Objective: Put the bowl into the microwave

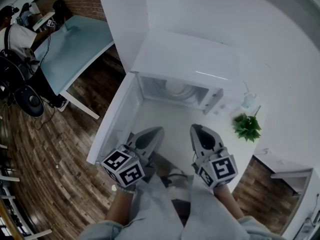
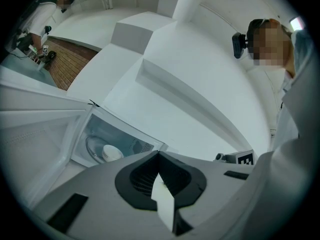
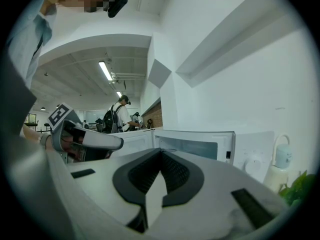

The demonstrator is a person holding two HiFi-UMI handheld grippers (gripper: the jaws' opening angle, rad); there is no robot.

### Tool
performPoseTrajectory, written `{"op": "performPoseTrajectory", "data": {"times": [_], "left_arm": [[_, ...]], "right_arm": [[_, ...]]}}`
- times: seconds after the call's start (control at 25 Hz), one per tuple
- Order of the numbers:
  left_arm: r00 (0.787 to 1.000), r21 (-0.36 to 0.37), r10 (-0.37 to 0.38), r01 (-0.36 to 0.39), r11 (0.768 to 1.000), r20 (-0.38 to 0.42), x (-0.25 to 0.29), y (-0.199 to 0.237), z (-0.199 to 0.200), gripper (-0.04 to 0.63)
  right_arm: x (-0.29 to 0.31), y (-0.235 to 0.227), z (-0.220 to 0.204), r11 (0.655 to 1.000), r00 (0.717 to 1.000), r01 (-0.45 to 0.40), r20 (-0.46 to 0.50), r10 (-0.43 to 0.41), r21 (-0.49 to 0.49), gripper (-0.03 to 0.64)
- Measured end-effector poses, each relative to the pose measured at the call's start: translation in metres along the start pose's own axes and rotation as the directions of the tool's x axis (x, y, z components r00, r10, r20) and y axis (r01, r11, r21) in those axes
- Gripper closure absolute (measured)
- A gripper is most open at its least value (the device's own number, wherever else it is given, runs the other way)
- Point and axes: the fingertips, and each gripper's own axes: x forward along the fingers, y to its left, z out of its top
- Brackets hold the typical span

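1. The bowl (image 1: 176, 89) is seen inside the microwave (image 1: 186, 59), set on the glass turntable (image 2: 92, 145); the door (image 1: 114, 118) is swung open to the left.
2. The left gripper (image 1: 158, 130) and the right gripper (image 1: 195, 127) are held side by side before the opening, apart from the bowl.
3. Both pairs of jaws are pressed together, with nothing between them.
4. A small plant (image 1: 247, 126) is placed right of the microwave.

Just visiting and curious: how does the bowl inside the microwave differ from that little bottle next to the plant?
The bowl sits inside the open microwave on its glass turntable; the bottle stands outside, beside the plant. The bowl is low and wide; the bottle is taller and narrower, with a thin loop on top. The bowl looks white, the bottle pale blue. Both are small, and neither is being held.
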Motion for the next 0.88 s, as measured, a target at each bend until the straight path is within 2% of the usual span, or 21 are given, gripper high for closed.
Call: {"op": "performPoseTrajectory", "data": {"times": [0.4,0.88], "left_arm": [[1.000,0.007,-0.004,0.004,1.000,-0.011,-0.003,0.001,-0.005,0.597],[0.999,0.002,-0.009,0.009,1.000,-0.035,0.005,-0.006,-0.010,0.597]], "right_arm": [[0.004,0.009,-0.004,0.999,0.999,-0.034,-0.022,0.033,-0.004,0.615],[0.001,0.004,-0.010,0.999,0.999,-0.033,-0.034,0.033,0.003,0.615]]}}
